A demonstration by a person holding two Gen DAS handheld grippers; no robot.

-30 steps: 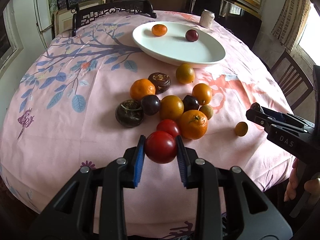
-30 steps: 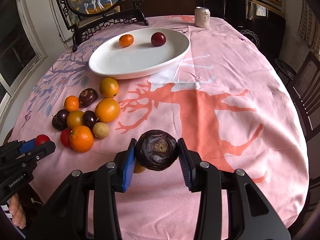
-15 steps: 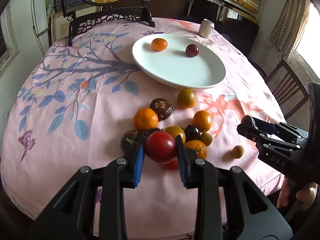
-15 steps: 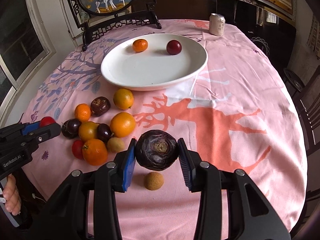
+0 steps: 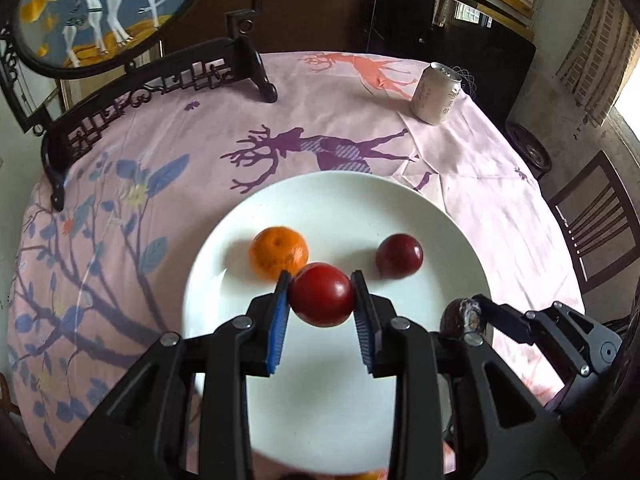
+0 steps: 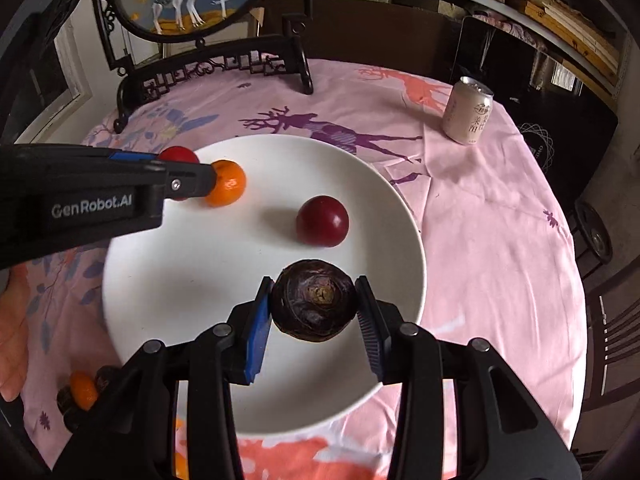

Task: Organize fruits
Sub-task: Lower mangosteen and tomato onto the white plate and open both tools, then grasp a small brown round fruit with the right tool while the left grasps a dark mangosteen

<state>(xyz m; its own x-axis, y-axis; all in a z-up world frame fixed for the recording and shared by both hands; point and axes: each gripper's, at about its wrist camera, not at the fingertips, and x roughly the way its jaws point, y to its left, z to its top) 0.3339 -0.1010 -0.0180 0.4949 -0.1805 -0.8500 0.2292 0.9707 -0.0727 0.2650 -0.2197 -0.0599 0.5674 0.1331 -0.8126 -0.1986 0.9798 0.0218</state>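
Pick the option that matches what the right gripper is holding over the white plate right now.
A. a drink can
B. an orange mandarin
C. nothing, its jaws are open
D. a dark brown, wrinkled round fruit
D: the right gripper is shut on a dark brown wrinkled fruit above the white plate, while the orange mandarin lies on the plate and the can stands beyond it.

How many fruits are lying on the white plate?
2: an orange on the plate's far left and a dark red plum on its far right. The two gripped fruits hover above; the grippers may hide more.
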